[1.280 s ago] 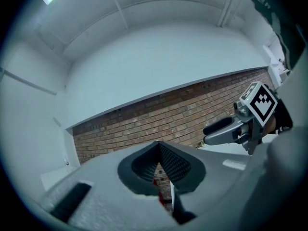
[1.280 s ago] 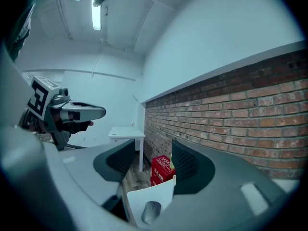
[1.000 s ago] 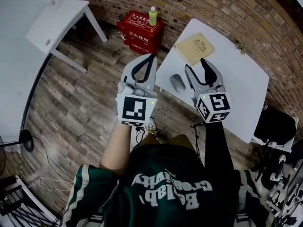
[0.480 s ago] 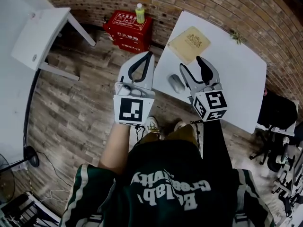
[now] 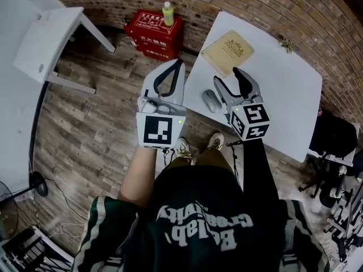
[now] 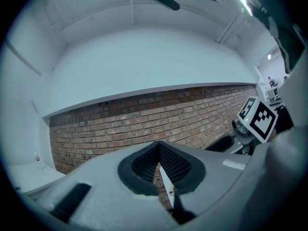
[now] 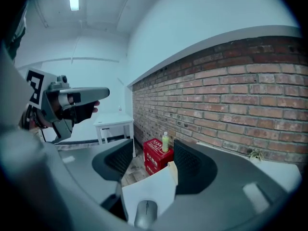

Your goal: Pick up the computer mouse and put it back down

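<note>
A grey computer mouse [image 5: 211, 100] lies near the front left corner of the white table [image 5: 278, 95]. In the right gripper view the mouse [image 7: 146, 214] shows low between the jaws, just ahead of them. My right gripper [image 5: 228, 76] hovers over the table right beside the mouse, open, with nothing between its pads [image 7: 153, 162]. My left gripper [image 5: 180, 64] is held over the floor to the left of the table corner. Its pads [image 6: 159, 159] meet at the tips and hold nothing.
A tan book [image 5: 228, 51] lies on the table behind the mouse, and a small plant [image 5: 285, 44] stands at the far edge. On the floor by the brick wall sits a red box [image 5: 154, 30] with a bottle [image 5: 167, 13] on it. A second white table [image 5: 45, 38] stands at the left.
My right gripper has sunk and drawn a little closer to the mouse. The left gripper has shifted slightly beside the table corner. The mouse has not moved.
</note>
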Demonstrator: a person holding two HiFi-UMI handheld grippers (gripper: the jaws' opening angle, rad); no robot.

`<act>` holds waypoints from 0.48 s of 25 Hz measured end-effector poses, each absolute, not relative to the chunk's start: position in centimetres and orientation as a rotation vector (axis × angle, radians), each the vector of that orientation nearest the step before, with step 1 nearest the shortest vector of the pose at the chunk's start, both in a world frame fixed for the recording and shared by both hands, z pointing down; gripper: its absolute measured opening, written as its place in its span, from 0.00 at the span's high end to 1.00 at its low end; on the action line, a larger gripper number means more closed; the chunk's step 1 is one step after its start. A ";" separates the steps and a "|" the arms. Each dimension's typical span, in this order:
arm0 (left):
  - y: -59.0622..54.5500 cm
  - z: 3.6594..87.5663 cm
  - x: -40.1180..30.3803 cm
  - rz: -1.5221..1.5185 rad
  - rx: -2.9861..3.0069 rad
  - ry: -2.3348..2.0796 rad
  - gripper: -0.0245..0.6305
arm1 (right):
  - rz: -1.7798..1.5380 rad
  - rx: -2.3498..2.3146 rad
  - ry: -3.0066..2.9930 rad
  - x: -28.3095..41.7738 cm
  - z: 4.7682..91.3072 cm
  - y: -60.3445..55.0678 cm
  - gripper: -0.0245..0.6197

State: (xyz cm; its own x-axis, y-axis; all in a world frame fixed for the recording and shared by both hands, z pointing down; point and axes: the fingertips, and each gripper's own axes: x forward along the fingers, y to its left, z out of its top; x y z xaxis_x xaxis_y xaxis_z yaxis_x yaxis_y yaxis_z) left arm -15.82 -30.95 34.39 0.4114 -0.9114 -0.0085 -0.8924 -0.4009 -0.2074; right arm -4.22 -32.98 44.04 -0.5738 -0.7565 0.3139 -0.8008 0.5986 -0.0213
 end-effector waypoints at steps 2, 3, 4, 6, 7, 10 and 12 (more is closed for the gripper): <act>-31.2 34.7 -15.8 -0.165 -2.486 1.608 0.95 | 0.279 1.225 -2.507 -4.4 46.2 -33.2 0.52; -31.3 34.8 -15.8 -0.168 -2.487 1.609 0.95 | 0.311 1.194 -2.481 -4.5 47.4 -33.1 0.51; -31.3 34.9 -15.8 -0.172 -2.490 1.612 0.95 | 0.342 1.165 -2.454 -4.6 48.8 -33.0 0.50; -31.4 35.3 -15.9 -0.184 -2.495 1.620 0.95 | 0.395 1.124 -2.404 -4.7 51.4 -32.7 0.49; -31.5 35.4 -15.9 -0.187 -2.496 1.624 0.95 | 0.416 1.107 -2.378 -4.7 52.6 -32.5 0.49; -31.8 35.8 -16.0 -0.188 -2.496 1.632 0.95 | 0.427 1.024 -2.288 -4.7 56.2 -31.7 0.45; -31.9 36.1 -16.1 -0.197 -2.496 1.639 0.95 | 0.420 0.969 -2.229 -4.8 58.2 -31.0 0.44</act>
State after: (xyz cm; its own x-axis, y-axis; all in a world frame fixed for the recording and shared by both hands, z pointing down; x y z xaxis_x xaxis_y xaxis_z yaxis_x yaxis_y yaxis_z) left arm -16.14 -31.90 36.08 0.3949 -0.9183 0.0281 -0.8988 -0.3925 -0.1954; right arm -4.77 -31.02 58.23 -0.5060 -0.5258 0.6838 -0.7385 0.6737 -0.0285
